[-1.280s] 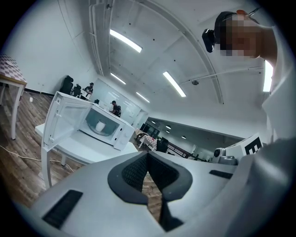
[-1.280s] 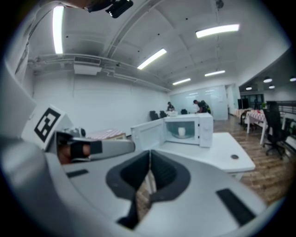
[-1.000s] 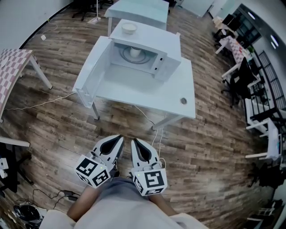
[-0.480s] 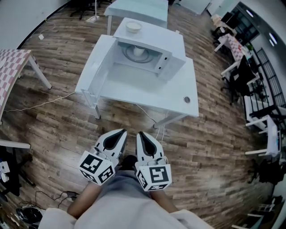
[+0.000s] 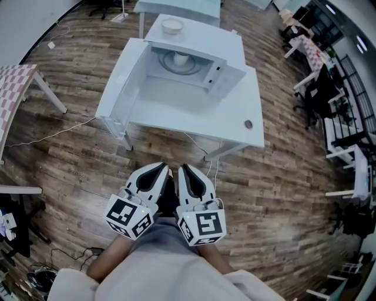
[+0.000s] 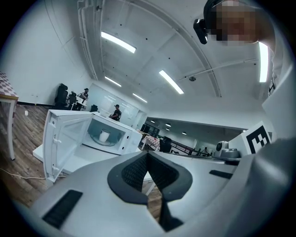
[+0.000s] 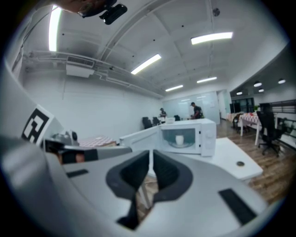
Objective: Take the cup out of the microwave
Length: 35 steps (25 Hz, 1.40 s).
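Note:
A white microwave (image 5: 226,73) stands on a white table (image 5: 235,120), its door (image 5: 120,88) swung wide open to the left. Inside it a white cup (image 5: 180,59) sits on the turntable; the cup (image 6: 105,136) also shows in the left gripper view and the cup (image 7: 180,139) in the right gripper view. My left gripper (image 5: 163,170) and right gripper (image 5: 183,170) are side by side over the wooden floor, well short of the table. Both are shut with nothing between the jaws.
A white bowl (image 5: 172,25) rests on top of the microwave. A cable (image 5: 202,156) hangs from the table to the floor. A chequered table (image 5: 14,94) stands at the left, another white table (image 5: 176,7) behind, desks and chairs (image 5: 317,94) at the right.
The table and microwave have shifted up in the head view and look slightly nearer. Both grippers stay together, shut, low in the picture.

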Each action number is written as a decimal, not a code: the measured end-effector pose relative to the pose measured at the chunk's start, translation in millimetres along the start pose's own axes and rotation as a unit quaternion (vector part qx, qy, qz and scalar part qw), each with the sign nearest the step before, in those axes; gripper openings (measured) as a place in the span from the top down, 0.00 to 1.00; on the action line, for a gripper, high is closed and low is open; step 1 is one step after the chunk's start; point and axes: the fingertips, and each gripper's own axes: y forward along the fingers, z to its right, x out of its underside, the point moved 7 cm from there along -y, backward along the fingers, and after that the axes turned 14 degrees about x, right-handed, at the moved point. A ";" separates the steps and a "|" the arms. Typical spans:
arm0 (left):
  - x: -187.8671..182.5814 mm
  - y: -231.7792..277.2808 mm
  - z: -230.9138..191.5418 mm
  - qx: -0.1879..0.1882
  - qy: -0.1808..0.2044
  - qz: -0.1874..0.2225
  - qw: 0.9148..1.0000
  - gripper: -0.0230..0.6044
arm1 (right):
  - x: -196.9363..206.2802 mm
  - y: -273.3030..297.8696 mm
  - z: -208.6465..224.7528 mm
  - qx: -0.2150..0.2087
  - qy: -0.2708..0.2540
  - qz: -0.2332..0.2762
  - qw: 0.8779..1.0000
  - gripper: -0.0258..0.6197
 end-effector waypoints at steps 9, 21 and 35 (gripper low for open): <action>-6.3 42.2 -31.8 0.012 -0.012 -0.018 1.000 0.95 | -10.8 49.8 18.1 -0.009 0.001 -0.015 1.000 0.92; -20.8 110.3 -84.4 0.002 -0.023 -0.029 0.999 0.95 | -27.0 130.8 59.8 -0.024 0.009 -0.031 0.999 0.92; -48.4 172.7 -128.4 -0.039 0.000 0.000 0.999 0.95 | -53.2 213.5 99.3 -0.055 0.002 -0.017 0.998 0.92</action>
